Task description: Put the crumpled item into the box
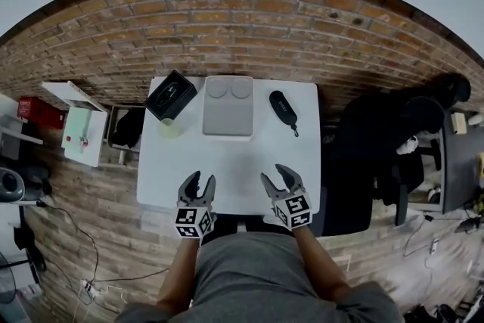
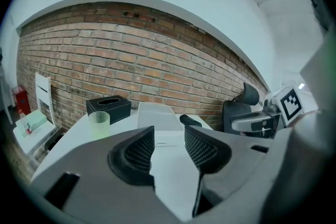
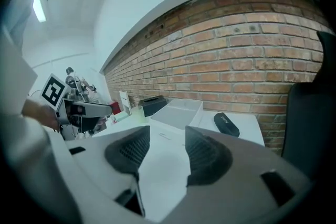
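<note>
A pale grey open box (image 1: 228, 107) lies at the back middle of the white table (image 1: 234, 163); it also shows ahead of the jaws as the box (image 2: 156, 115) and the box (image 3: 178, 113). I see no crumpled item in any view. My left gripper (image 1: 200, 181) hovers over the table's near edge, open, with nothing between its fingers (image 2: 169, 136). My right gripper (image 1: 275, 176) hangs beside it to the right, also open and empty (image 3: 167, 136). Both point toward the brick wall.
A black tissue box (image 1: 171, 94) and a green cup (image 1: 170, 128) stand left of the box, and a black oval case (image 1: 283, 108) lies to its right. A black office chair (image 1: 378, 155) stands right of the table, and a low white shelf (image 1: 79, 128) stands to the left.
</note>
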`<state>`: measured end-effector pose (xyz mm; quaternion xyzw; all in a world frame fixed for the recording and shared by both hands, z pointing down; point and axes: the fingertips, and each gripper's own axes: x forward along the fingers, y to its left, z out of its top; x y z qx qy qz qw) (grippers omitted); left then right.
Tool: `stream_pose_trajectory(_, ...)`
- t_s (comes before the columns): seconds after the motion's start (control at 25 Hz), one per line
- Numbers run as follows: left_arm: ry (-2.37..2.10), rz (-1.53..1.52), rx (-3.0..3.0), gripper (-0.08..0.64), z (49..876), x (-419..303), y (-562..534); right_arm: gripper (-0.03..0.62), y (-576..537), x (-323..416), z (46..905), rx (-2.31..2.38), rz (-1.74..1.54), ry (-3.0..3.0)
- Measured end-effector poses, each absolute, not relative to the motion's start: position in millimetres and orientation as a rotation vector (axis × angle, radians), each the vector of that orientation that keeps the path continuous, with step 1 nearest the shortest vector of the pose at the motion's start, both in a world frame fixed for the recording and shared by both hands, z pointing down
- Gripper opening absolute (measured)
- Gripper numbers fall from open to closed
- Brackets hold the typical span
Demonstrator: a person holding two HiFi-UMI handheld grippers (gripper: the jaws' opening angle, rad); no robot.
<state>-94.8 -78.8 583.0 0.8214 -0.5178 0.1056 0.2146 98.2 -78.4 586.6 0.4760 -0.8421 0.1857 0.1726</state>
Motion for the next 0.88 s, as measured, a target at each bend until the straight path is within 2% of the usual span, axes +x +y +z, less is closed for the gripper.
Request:
stream_pose_trajectory(0.2, -1.456, 0.269, 2.269, 0.17, 571, -98, -64, 0.221, -65, 112, 581, 1.385, 0.644, -2.362)
stream_pose_trajectory(0.52, -1.523, 0.223, 2.234, 0.172, 552, -116, -44, 0.224, -51, 121, 566, 1.367, 0.531, -2.361)
stream_pose_trajectory(0.88, -1.508, 0.228, 2.305, 0.172, 521, -118, -37, 0.224, -49, 121, 520, 1.443, 0.59, -2.44)
